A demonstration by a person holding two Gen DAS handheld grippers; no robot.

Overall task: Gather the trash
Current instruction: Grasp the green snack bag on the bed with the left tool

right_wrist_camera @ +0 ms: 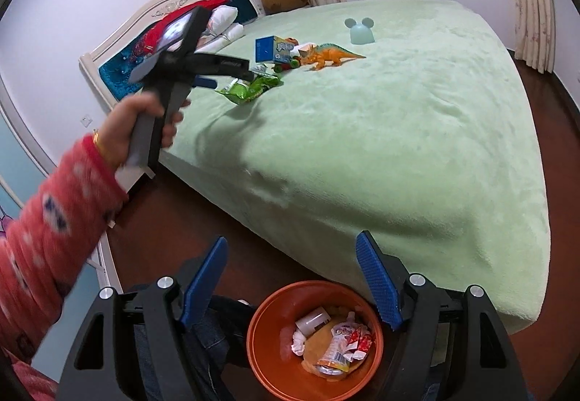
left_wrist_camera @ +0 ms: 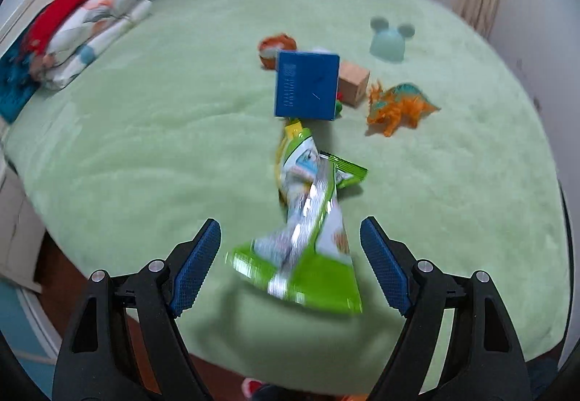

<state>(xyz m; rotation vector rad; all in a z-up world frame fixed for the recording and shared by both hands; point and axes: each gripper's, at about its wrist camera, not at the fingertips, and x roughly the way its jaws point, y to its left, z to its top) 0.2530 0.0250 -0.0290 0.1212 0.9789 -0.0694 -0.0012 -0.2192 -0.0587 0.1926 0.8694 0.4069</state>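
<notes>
A crumpled green and silver snack wrapper (left_wrist_camera: 311, 227) lies on the green bed between the wide-apart fingers of my left gripper (left_wrist_camera: 290, 230), which is open and touches nothing. It also shows in the right wrist view (right_wrist_camera: 250, 88), with the left gripper (right_wrist_camera: 221, 76) hovering just over it. A blue carton (left_wrist_camera: 307, 85) lies beyond the wrapper. My right gripper (right_wrist_camera: 291, 248) is open and empty, above an orange bin (right_wrist_camera: 261, 357) on the floor that holds several wrappers and a paper cup.
On the green bed (right_wrist_camera: 398, 132) lie an orange dinosaur toy (left_wrist_camera: 397, 107), a wooden block (left_wrist_camera: 353, 82), a pale blue mouse-eared dome (left_wrist_camera: 389, 40) and a small orange plush (left_wrist_camera: 277, 45). Pillows (left_wrist_camera: 83, 34) sit at the headboard. Dark wood floor (right_wrist_camera: 188, 219) edges the bed.
</notes>
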